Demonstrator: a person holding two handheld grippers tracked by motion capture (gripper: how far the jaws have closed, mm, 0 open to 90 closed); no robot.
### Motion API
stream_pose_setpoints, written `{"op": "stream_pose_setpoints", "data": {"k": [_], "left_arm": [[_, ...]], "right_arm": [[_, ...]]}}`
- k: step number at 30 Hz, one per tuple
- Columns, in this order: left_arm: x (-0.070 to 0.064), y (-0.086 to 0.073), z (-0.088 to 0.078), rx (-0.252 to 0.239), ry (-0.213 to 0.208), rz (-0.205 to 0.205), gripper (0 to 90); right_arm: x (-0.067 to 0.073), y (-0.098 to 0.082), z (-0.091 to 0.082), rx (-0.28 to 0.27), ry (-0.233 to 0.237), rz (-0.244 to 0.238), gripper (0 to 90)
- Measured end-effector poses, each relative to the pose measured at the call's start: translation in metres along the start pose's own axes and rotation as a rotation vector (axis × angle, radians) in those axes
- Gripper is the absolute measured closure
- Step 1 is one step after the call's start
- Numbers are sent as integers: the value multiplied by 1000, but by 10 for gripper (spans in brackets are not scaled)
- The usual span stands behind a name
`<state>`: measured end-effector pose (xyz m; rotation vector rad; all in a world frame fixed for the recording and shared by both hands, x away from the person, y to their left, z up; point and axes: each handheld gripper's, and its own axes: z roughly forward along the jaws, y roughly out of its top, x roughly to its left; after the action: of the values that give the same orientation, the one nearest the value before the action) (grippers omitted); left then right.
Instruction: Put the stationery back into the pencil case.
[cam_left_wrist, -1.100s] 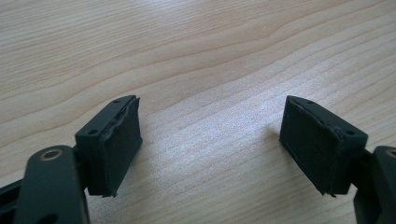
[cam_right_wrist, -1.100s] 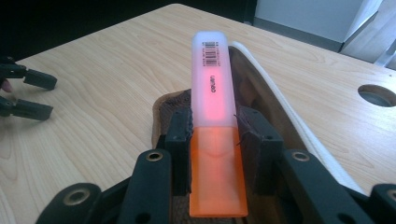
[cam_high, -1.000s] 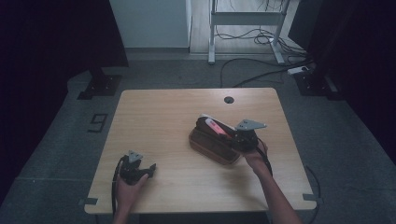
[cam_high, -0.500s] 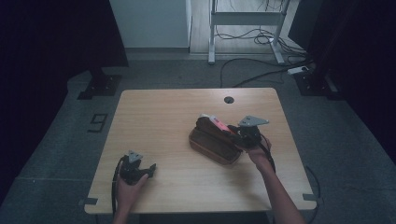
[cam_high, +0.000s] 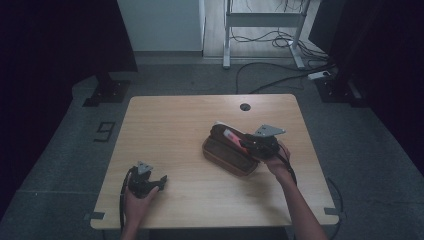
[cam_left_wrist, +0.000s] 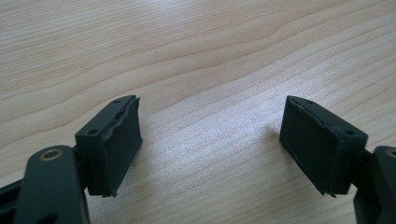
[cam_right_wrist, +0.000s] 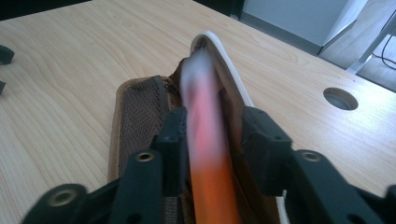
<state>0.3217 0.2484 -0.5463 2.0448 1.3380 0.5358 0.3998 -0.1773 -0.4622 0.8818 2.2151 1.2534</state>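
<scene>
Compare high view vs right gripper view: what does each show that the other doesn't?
High view adds: both forearms, the whole table and floor cables behind it.
Right gripper view adds: the right gripper close up, its jaws just opening either side of a blurred orange pen with a gap on one side, and the pouch mesh.
Both: pouch, pen, tabletop and its hole.

Wooden table (cam_high: 190, 130), round cable hole (cam_high: 245, 107)
</scene>
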Motion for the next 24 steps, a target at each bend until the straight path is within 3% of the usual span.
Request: {"op": "stream_pose_setpoints", "data": {"k": [11,19,24], "left_arm": [[0,0,0,0,0,0,203],[0,0,0,0,0,0,203],[0,0,0,-1,1,0,204]], "right_arm": [[8,1,-4,-12,8,-17,540],[16,-3,-9,-62,17,18,497],[20,-13,-10,-72,22,65,442]]}}
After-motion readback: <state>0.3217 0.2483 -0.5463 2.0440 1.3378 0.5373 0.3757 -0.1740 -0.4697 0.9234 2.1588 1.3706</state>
